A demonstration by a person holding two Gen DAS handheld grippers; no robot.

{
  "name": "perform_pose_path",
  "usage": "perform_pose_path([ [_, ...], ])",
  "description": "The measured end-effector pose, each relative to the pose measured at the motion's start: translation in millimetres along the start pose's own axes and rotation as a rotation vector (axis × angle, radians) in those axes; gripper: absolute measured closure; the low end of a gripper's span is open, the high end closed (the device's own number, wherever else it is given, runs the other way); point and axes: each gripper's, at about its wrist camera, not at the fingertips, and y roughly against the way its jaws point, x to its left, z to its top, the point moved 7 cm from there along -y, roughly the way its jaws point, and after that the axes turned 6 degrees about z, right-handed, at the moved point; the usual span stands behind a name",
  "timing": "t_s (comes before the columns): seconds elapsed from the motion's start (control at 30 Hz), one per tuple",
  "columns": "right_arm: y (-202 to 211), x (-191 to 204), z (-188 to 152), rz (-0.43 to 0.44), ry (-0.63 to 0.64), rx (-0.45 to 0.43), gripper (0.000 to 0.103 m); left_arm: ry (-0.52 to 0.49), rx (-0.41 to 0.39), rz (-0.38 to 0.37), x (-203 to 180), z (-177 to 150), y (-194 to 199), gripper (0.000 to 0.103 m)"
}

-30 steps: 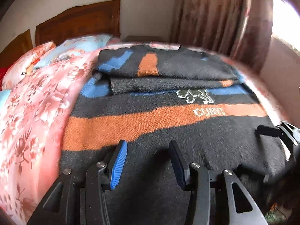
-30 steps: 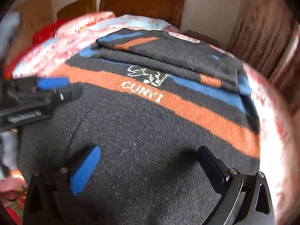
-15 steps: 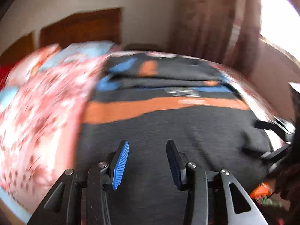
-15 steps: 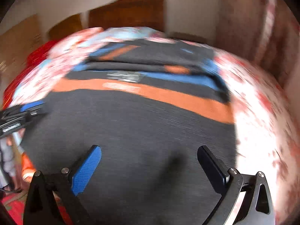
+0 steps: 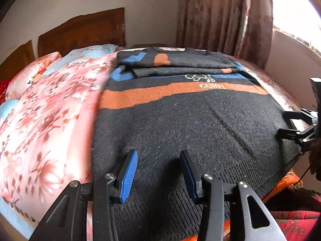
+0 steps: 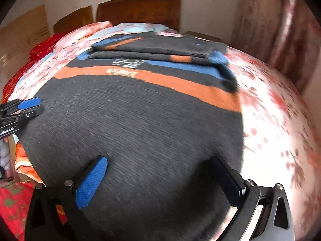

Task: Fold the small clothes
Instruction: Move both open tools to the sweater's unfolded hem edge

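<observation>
A dark grey knitted sweater (image 5: 180, 120) with an orange band and blue stripes lies flat on the bed, its sleeves folded in across the chest at the far end. It also shows in the right wrist view (image 6: 140, 120). My left gripper (image 5: 158, 156) is open and empty just above the sweater's hem near its left edge. My right gripper (image 6: 160, 164) is open wide and empty above the hem near the right edge. Each gripper shows at the side of the other's view, the right one (image 5: 289, 124) and the left one (image 6: 30, 106).
The bed has a pink floral cover (image 5: 50, 110) with pillows (image 5: 34, 70) at the wooden headboard (image 5: 84, 30). A curtain (image 5: 224, 16) and bright window stand at the right. Red and orange cloth (image 5: 291, 217) hangs below the bed's near edge.
Both grippers swung and pulled back a little toward the sweater's hem. Their jaws stayed open. The sweater lies as before.
</observation>
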Motion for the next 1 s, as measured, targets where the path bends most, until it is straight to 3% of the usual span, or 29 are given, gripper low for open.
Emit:
perform_pose_path([
  [0.07, 5.7, -0.1, -0.7, -0.02, -0.034, 0.0, 0.0, 0.017, 0.02, 0.009, -7.1, 4.8, 0.3, 0.061],
  [0.13, 10.5, 11.4, 8.4, 0.017, -0.021, -0.036, 0.0, 0.014, -0.012, -0.053, -26.6, 11.6, 8.4, 0.061],
  [0.23, 10.5, 49.7, 17.1, 0.089, 0.057, -0.061, 0.0, -0.096, -0.033, -0.058, -56.3, 10.6, 9.5, 0.06],
  [0.3, -0.7, 64.8, 10.5, 0.081, 0.117, -0.019, 0.0, -0.132, -0.005, -0.043, -62.3, 3.1, 0.0, 0.059],
  [0.4, -4.0, 64.0, -0.1, 0.09, 0.145, -0.031, 0.0, -0.064, -0.037, -0.108, -45.9, 1.3, 4.3, 0.057],
  [0.77, 26.0, 9.7, -32.7, 0.007, 0.059, -0.052, 0.0, -0.047, -0.067, -0.024, -2.3, -22.8, 23.3, 0.057],
  [0.83, 31.7, 3.1, -35.4, -0.043, 0.063, -0.053, 0.0, -0.037, -0.067, 0.043, 11.0, -25.4, 26.8, 0.057],
  [1.0, 57.1, -34.7, -54.9, -0.047, -0.104, -0.08, 0.0, 0.12, -0.067, 0.101, 62.6, -39.0, 43.4, 0.064],
])
